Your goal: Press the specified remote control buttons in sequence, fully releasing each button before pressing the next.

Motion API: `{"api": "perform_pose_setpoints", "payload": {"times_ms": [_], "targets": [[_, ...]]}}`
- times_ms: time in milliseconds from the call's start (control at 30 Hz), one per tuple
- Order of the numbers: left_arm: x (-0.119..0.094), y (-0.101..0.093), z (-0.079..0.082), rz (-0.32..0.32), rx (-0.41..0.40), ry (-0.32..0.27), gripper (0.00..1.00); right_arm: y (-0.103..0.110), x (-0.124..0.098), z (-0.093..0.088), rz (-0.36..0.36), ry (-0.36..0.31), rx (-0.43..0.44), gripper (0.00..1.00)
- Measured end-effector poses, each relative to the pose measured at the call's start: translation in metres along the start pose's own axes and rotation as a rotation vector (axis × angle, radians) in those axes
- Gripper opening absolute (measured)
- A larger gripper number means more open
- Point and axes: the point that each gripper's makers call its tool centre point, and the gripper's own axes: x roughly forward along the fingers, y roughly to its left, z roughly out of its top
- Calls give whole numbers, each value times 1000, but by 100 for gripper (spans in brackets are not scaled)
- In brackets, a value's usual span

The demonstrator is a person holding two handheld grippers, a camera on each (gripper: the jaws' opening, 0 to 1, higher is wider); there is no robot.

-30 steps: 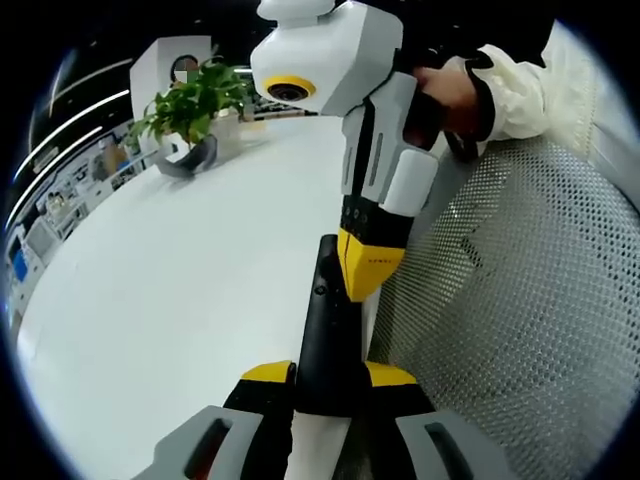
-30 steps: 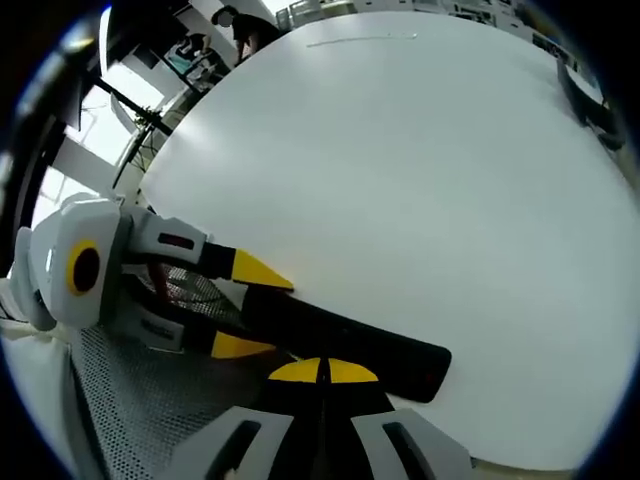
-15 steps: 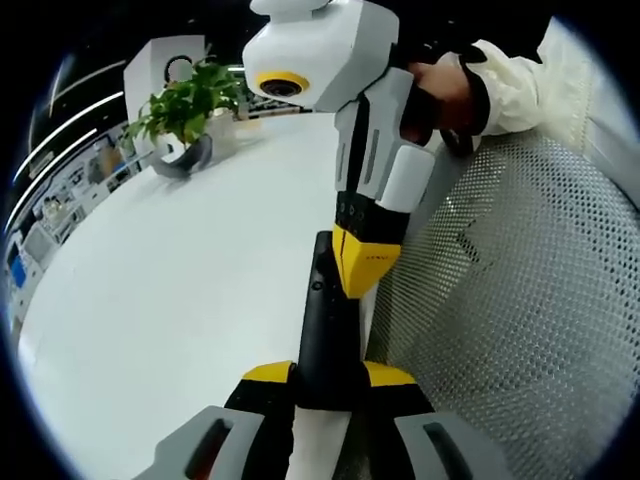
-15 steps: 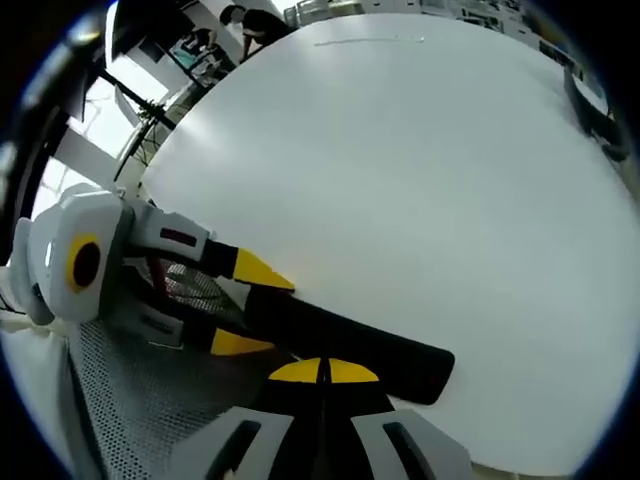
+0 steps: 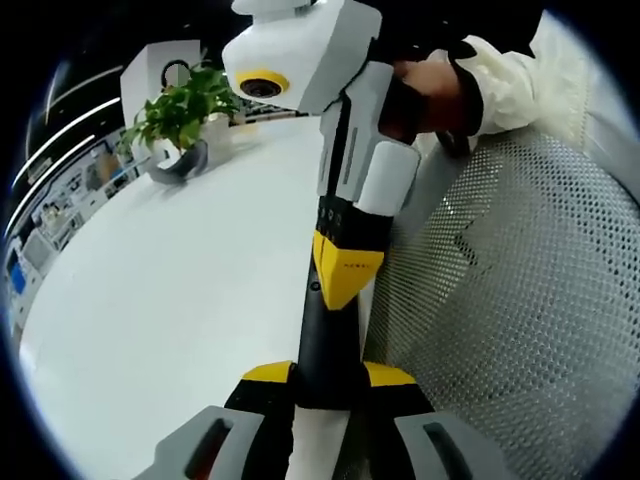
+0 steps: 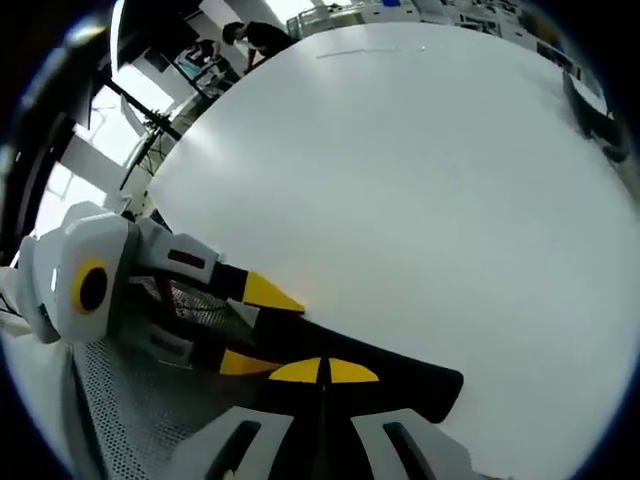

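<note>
Fingers of the left gripper, yellow-tipped, clamped on the near end of one slim black plastic remote control, seen in the left gripper view. Remote stretched forward along the edge of the round white table, held at that edge over the grey perforated mesh surface beside the table. Pressed down onto the remote's top face, the closed yellow tips of the right gripper, gripped by a hand in a cream sleeve.

Same meeting in the right gripper view: right gripper with its two yellow fingers together, empty, resting on the black remote control; left gripper entering from the left, its two yellow tips either side of the remote's end.

Far across the table, one dark grey pot containing one leafy green plant.
</note>
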Motion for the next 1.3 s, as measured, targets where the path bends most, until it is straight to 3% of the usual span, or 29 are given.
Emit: {"api": "perform_pose_setpoints", "payload": {"times_ms": [400,900,1133,1300], "targets": [[0,-1,1,-6,12,-9,24,-5,-1,1,12,-14,54,0],[0,-2,1,-11,8,-3,24,-4,-1,2,-4,-12,27,0],[0,-2,1,-10,9,1,24,2,-5,8,51,-56,77,0],[0,-2,1,-9,18,1,24,4,-1,3,39,-22,43,0]]}}
